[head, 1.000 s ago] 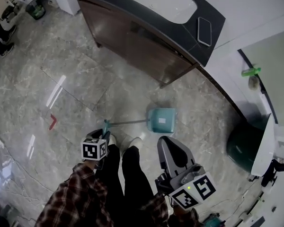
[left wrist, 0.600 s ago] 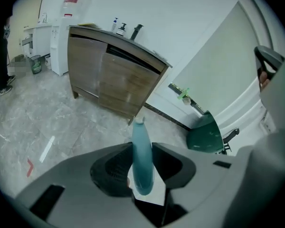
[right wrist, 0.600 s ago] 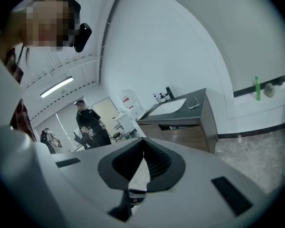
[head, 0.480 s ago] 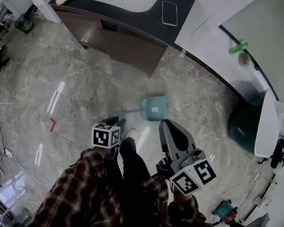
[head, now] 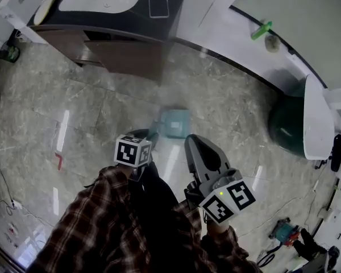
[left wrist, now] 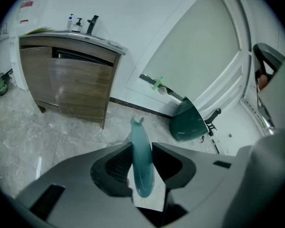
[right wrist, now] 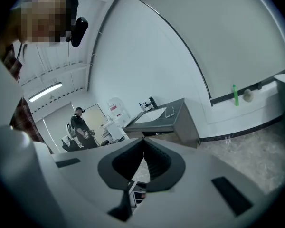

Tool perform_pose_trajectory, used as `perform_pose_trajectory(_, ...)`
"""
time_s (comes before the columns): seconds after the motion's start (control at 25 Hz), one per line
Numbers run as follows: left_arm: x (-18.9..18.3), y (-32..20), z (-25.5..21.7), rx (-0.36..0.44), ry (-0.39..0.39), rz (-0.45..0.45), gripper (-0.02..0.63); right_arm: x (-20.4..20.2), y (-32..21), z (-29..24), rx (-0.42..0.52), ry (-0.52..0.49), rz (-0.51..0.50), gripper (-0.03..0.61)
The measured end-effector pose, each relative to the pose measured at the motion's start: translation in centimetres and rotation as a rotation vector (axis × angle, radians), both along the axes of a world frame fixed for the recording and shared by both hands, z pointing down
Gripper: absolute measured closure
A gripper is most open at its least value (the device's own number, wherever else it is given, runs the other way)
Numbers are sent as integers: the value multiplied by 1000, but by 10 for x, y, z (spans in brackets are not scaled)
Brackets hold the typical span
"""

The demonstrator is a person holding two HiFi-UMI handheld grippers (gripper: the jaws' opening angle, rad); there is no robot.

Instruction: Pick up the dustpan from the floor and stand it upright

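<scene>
The teal dustpan (head: 172,123) hangs tilted a little above the marble floor, its pan blurred just beyond my grippers. Its long teal handle (left wrist: 141,158) runs between the pads of my left gripper (left wrist: 142,151), which is shut on it; the forked handle end pokes up past the jaws. In the head view my left gripper (head: 143,140) sits under its marker cube, the jaws mostly hidden. My right gripper (head: 193,141) is beside it on the right, held clear of the dustpan. Its fingertips (right wrist: 143,141) meet with nothing between them.
A dark wooden vanity (head: 122,53) with a white sink and a phone (head: 157,4) stands ahead on the left. A dark green bin (head: 285,127) sits by the white wall on the right, with a green bottle (head: 261,29) on a ledge. A person (right wrist: 80,125) stands far off.
The left gripper has lifted the dustpan by its handle, and the pan has come closer to both grippers. Both grippers have moved forward toward the vanity and wall.
</scene>
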State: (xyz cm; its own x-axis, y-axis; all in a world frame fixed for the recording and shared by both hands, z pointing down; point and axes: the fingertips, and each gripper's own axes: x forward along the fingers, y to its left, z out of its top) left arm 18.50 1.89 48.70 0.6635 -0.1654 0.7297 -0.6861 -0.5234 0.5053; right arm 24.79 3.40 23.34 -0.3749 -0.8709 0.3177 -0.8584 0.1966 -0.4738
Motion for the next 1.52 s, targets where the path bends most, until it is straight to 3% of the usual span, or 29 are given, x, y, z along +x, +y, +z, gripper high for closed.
perform_pose_trajectory(0.28,44,29,-3,-17,-3,131,483,15,13,4,-3,-15,69,566)
perform_pose_trajectory(0.64,56,16,-5,-31,-17,163,483,29,30,8,-17,-29,170,566)
perform_pose_trajectory(1.24,37,4,-3,-25,-58,198,480,32,33,6,-19,-28,240,566)
perform_pose_trajectory(1.52,32,2,0,-34,-66,212,431,20,33,8,-26,-40,236,566)
